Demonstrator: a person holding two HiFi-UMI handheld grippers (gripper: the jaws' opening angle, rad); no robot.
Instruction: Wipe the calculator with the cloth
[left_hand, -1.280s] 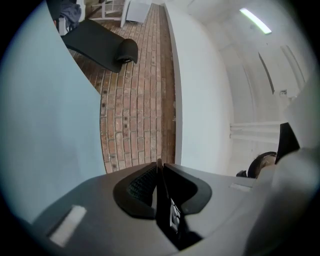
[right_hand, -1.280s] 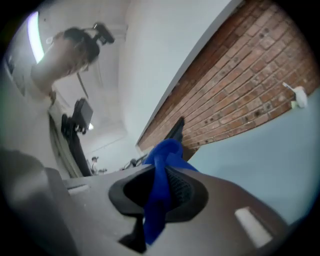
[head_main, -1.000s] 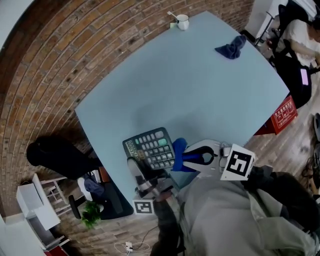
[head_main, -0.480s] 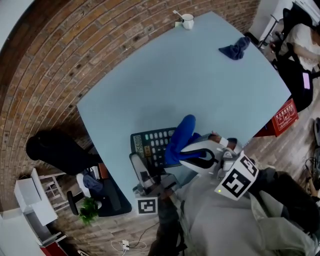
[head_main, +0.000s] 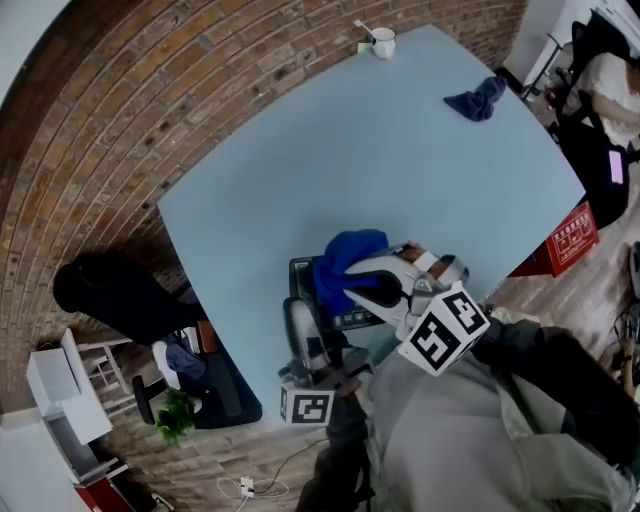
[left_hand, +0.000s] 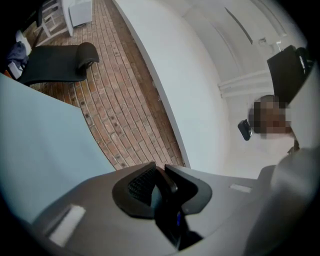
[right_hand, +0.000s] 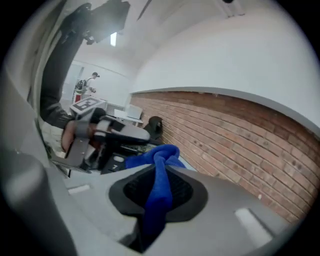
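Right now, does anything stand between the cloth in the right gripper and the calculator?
Nothing visible does. The cloth, clamped in the right gripper, hangs directly over the calculator, which the left gripper holds at its near edge.

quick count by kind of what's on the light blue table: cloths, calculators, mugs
cloths: 2 (bright blue cloth, crumpled dark blue cloth)
calculators: 1 (dark grey desk calculator, mostly covered)
mugs: 1 (white mug)
total: 4
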